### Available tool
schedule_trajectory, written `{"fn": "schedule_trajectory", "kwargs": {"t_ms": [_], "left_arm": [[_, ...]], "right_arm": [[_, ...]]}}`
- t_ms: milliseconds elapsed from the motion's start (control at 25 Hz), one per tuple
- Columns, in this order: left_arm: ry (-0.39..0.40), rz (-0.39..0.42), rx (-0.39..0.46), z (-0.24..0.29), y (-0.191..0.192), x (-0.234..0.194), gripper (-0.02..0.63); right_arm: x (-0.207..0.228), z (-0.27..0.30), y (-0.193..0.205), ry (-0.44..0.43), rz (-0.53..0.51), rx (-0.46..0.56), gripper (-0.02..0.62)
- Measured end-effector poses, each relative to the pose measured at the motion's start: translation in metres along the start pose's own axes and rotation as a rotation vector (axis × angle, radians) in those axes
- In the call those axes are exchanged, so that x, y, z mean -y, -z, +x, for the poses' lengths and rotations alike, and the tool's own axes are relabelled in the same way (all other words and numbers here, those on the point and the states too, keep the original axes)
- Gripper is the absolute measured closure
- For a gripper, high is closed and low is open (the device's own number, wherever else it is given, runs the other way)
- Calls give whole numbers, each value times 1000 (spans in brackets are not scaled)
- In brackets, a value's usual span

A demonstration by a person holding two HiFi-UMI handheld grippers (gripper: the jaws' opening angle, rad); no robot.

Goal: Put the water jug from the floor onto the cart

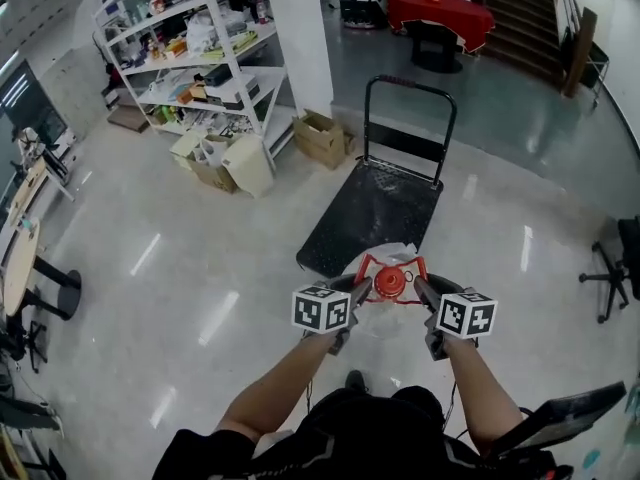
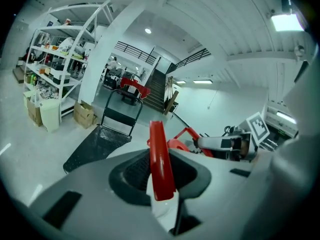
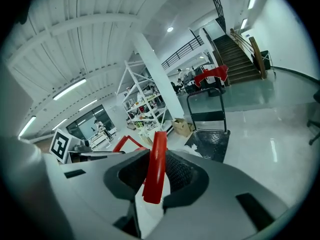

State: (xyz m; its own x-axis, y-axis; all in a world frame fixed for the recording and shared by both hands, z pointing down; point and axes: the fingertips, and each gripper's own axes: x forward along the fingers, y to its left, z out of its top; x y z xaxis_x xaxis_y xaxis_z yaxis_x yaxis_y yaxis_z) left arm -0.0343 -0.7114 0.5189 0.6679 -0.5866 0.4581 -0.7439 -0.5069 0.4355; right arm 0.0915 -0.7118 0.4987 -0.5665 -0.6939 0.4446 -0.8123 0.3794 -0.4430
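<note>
Both tools are pinching the red handle (image 1: 392,259) of the jug (image 1: 388,318): your left tool (image 1: 362,288) has its jaws pressed on the bar at one side and your right tool (image 1: 421,288) on the bar at the other. Each gripper view shows the red strip squeezed between the ribbed pads, so neither tool is spread or empty. The jug hangs from that handle between the tools, right in front of you, red cap (image 1: 390,283) upward, at the near edge of the cart (image 1: 375,208). It looks clear of the floor (image 1: 200,268), though no view shows its base. To finish the carry well, hold your two hands at the same height, so the handle stays flat and the jug does not tip toward one side. Since you cannot see the base, lift a little higher than seems needed before you cross the edge of the deck, or the bottom may catch it and push the cart away. Move smoothly; a jug like this is likely heavy, and a swing could twist the thin bar in the pads. Aim for the middle of the dark deck, well short of the push bar (image 1: 410,82) at the far end. Lower both sides together, and loosen neither tool until the weight rests fully on the deck
</note>
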Motion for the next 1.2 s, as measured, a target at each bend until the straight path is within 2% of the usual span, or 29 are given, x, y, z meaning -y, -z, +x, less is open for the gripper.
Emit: {"fn": "schedule_trajectory", "kwargs": {"t_ms": [240, 360, 560, 680, 960, 1200], "left_arm": [[-31, 8, 2, 52, -60, -60, 532], [-54, 2, 6, 84, -94, -93, 532], [-112, -56, 16, 126, -140, -145, 532], [-136, -47, 36, 147, -164, -172, 532], [-97, -96, 13, 194, -201, -236, 532], [-62, -92, -60, 241, -205, -282, 532]], "right_arm": [[31, 79, -50, -9, 3, -23, 500], [53, 125, -82, -41, 2, -34, 500], [80, 196, -132, -108, -17, -79, 500], [93, 231, -154, -122, -27, -93, 500], [120, 306, -192, -48, 6, -126, 500], [154, 356, -192, 17, 59, -145, 502]]}}
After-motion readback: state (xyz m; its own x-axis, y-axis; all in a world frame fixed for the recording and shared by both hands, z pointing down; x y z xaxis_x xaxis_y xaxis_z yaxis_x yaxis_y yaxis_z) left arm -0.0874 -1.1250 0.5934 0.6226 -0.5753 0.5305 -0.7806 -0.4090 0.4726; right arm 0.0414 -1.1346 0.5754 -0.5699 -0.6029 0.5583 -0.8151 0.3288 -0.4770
